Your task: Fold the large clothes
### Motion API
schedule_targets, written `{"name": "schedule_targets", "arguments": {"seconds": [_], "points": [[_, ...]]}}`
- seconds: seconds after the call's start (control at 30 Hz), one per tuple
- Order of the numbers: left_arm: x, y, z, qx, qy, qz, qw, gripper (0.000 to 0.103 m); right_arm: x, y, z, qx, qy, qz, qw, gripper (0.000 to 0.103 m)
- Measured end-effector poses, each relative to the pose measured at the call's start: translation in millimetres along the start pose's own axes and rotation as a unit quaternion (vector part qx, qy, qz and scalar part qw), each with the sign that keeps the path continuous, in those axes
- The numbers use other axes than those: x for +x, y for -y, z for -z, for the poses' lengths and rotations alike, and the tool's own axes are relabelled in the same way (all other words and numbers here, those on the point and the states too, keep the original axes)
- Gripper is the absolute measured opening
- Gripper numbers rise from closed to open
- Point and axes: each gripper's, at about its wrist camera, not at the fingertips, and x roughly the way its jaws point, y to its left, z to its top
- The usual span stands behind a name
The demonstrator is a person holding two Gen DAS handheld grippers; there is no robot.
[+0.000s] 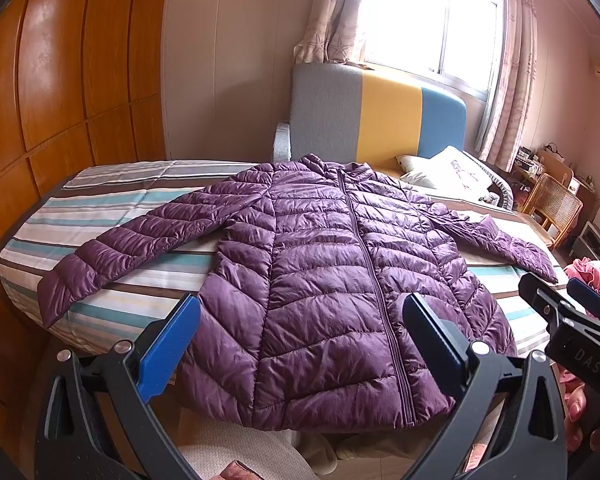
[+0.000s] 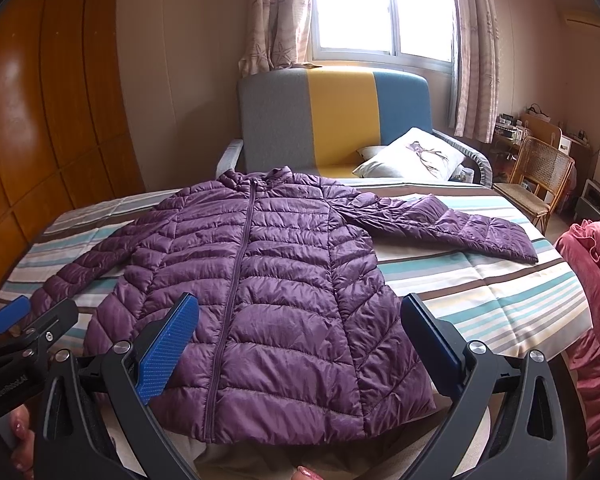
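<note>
A puffy purple jacket (image 1: 320, 264) lies flat on the striped bed (image 1: 112, 216), front side up and zipped shut. Its left sleeve (image 1: 140, 244) reaches out to the side, and so does its right sleeve (image 2: 452, 228). The left tool (image 1: 300, 344) is wide and holds nothing. The right tool (image 2: 300, 344) is also wide and holds nothing.

The jacket (image 1: 320, 276) covers the middle of the bed (image 1: 112, 216), zipped and flat, sleeves spread left and right. Striped sheet lies bare far left and near right, open to a claw. The wardrobe (image 1: 60, 92) walls off the left side. A sofa (image 2: 332, 120) with a pillow (image 2: 412, 154) blocks the far edge; a pink quilt (image 2: 592, 304) crowds the right.
</note>
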Motion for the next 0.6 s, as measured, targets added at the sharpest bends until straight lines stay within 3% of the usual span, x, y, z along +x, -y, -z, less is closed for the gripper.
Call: {"name": "schedule_targets", "arguments": {"seconds": [0.6], "points": [[3.5,-2.3,2.7,-0.002,-0.007,-0.003,1.0,0.101,0.6,-0.2,-0.1,-0.001,-0.004,-0.001,1.0,0.1]]}}
